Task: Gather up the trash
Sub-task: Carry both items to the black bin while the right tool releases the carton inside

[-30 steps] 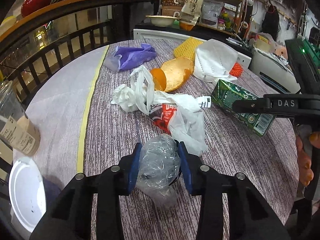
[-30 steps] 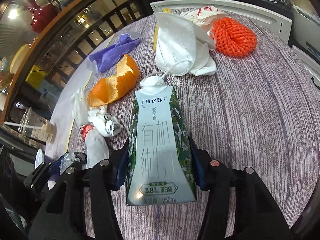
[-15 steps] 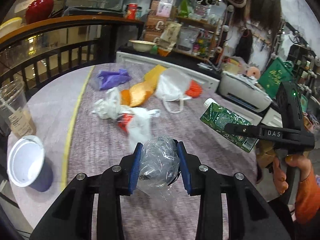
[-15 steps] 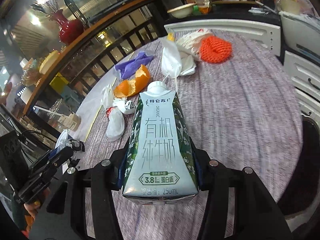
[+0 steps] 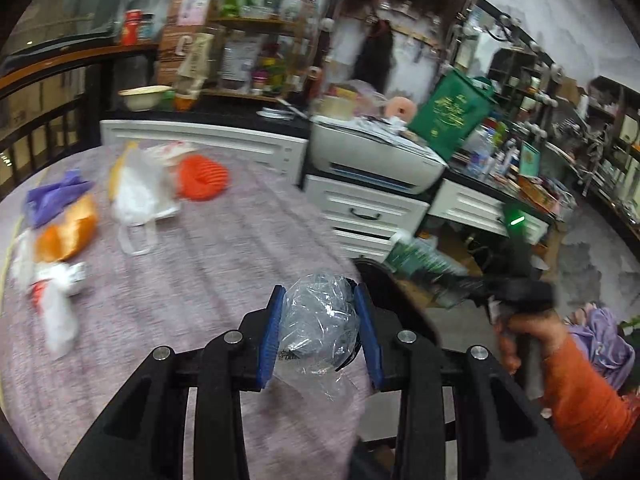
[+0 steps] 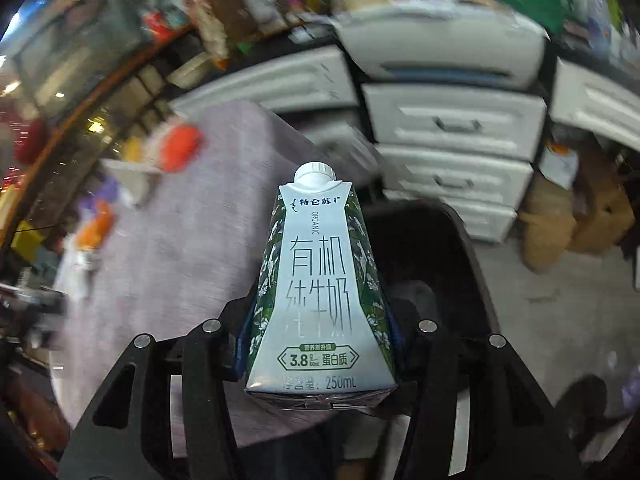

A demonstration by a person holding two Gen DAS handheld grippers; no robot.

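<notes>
Left wrist view: left hand-held gripper [image 5: 319, 334] partly closed, blue pads [image 5: 271, 330] pressing both sides of a crumpled clear plastic wad [image 5: 318, 328]. Wad is held over the near right edge of the round counter [image 5: 224, 248], purple-grey striped cloth on it. Just right of the wad, past the counter edge, a dark bin rim [image 5: 384, 280]. Rest of the trash sits on the far left part of the counter, blurred: orange mesh net [image 5: 202, 178], white face mask [image 5: 138, 200] just left of it, orange peel [image 5: 66, 232] nearer, purple glove [image 5: 54, 196] behind the peel, white bag w/ red print [image 5: 54, 300] at the left edge. Right of frame: a hand [image 5: 528, 332] in an orange sleeve [image 5: 580, 400] grips the right hand-held gripper [image 5: 460, 280], which carries a green carton, heavily blurred. White drawers [image 5: 364, 216] and a printer [image 5: 376, 156] stand beyond the counter.

Right wrist view: right hand-held gripper [image 6: 320, 340] abt half open, jaws clamped on the sides of a milk carton [image 6: 318, 280], white front w/ green floral sides, white cap [image 6: 314, 170] pointing away from cam. Carton is in the air over the counter's [image 6: 192, 240] right edge and a black bin [image 6: 432, 264] that opens just right of and below it. Bin inside is dark, can't tell contents. Far left on the counter, blurred: mesh net [image 6: 180, 152], mask [image 6: 132, 182], peel [image 6: 96, 224]. Drawers [image 6: 452, 128] in the background, brown sacks [image 6: 576, 216] on the floor at right.
</notes>
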